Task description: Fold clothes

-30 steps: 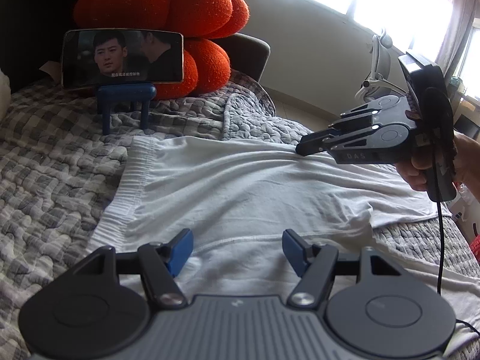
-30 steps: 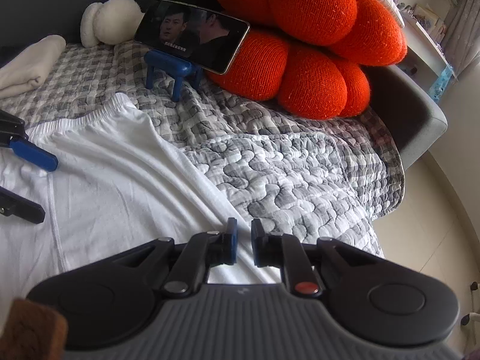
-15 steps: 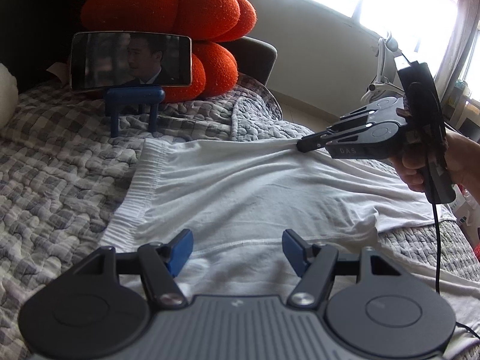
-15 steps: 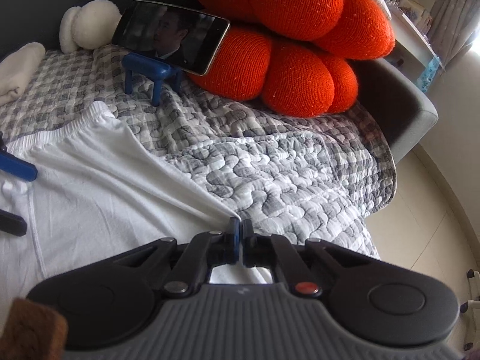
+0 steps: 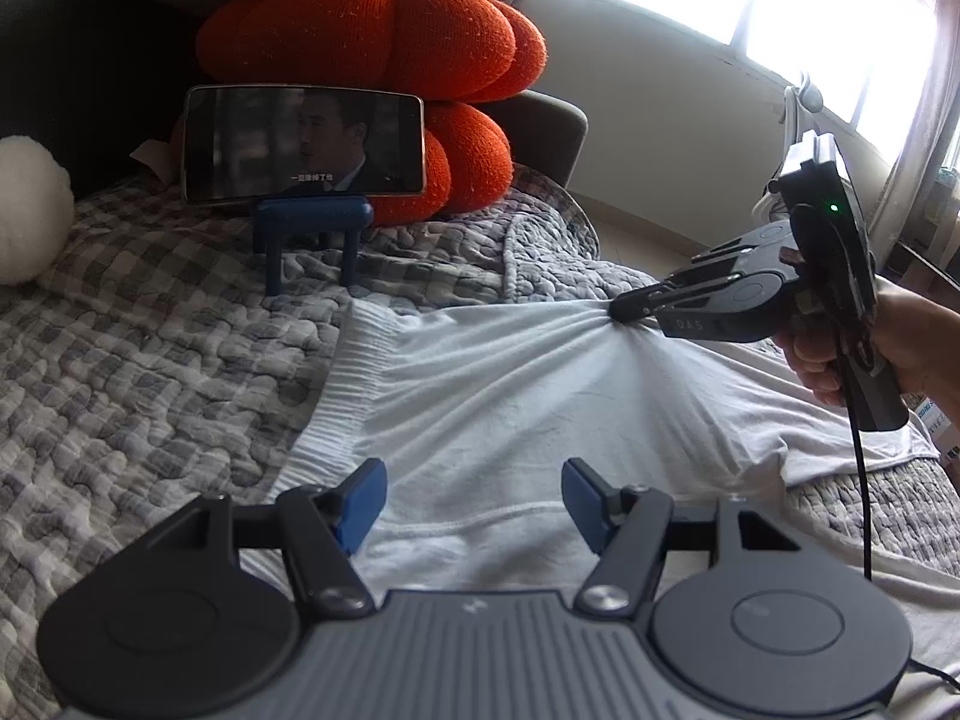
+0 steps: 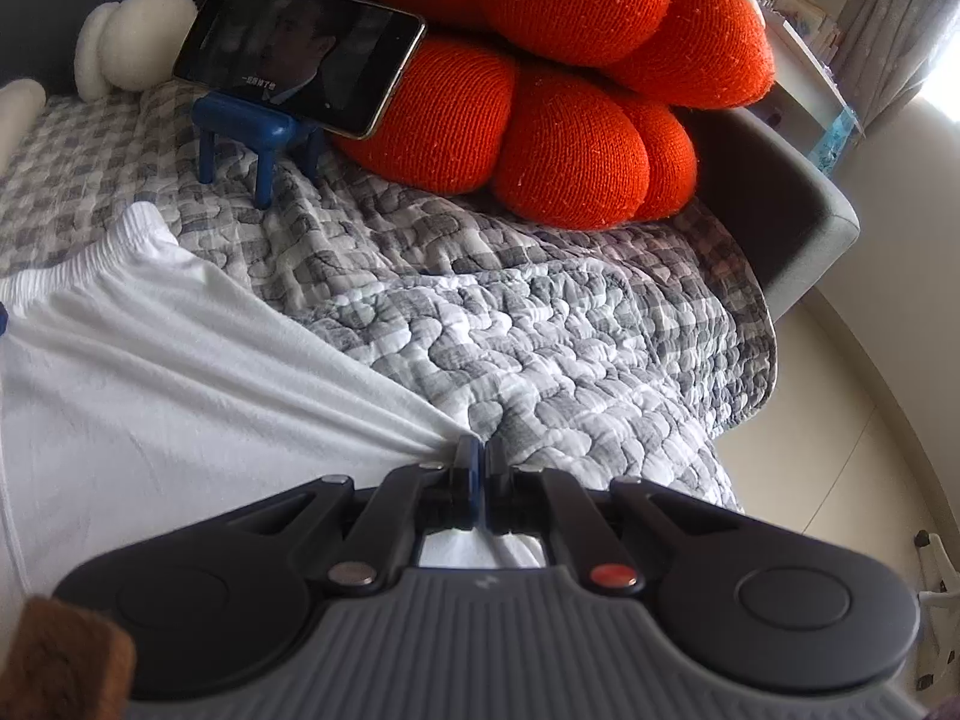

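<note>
Right gripper (image 6: 482,456) is pinching my white garment's (image 5: 516,396) edge.
Left gripper (image 5: 474,501) is hovering open at six o'clock of it.

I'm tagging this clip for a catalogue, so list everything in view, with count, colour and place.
garment: one, white, spread on the quilt, far edge pinched
quilt: one, grey and white check, covering the sofa
cushions: stacked lobed pile, orange, at the back against the sofa arm
phone: one, black, screen lit, lying sideways on the stand
stand: one, blue, on the quilt in front of the cushions
plush thing: one, white, back left corner
cable: one, black, hanging from the right gripper
left gripper: blue pads apart, over the garment's near part
right gripper: shut on the garment's edge
hand: one, holding the right gripper's handle
</note>
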Demonstrator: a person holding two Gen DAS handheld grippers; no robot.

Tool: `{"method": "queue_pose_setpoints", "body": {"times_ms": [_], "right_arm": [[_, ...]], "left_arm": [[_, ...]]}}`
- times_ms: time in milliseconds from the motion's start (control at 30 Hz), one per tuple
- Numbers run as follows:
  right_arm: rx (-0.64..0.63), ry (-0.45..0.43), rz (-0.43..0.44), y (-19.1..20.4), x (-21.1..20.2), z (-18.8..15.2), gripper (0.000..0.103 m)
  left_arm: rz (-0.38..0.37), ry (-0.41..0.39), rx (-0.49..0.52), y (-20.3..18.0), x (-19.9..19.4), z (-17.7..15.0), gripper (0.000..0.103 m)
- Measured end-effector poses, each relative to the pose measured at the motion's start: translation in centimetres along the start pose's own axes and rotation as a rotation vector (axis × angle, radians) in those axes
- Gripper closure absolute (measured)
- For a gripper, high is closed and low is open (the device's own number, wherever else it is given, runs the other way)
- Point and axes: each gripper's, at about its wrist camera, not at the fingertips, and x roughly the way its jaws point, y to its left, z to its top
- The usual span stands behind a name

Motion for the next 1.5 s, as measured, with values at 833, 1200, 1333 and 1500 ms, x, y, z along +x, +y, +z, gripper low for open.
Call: {"method": "queue_pose_setpoints", "body": {"times_ms": [833,1200,1333,1500], "right_arm": [[0.079,-0.046,0.134,-1.8,-2.1,-0.3,0.064],[0.028,-0.04,0.12,-0.4,-1.1,-0.5,0.103],[0.022,-0.072,0.064,-0.3,-1.3,-0.1,0.103],[0.003,-0.035,0.016,0.5,0.2,-0.2,0.103]], "left_arm": [[0.146,0.015,-0.057,2.8,2.3,5.9,0.036],[0.239,0.028,0.027,2.5,8.2,6.2,0.082],[0.276,-0.033,0.02,2.5,7.4,6.6,0.082],[0.312,-0.013,0.02,2.7,8.3,6.6,0.082]]}}
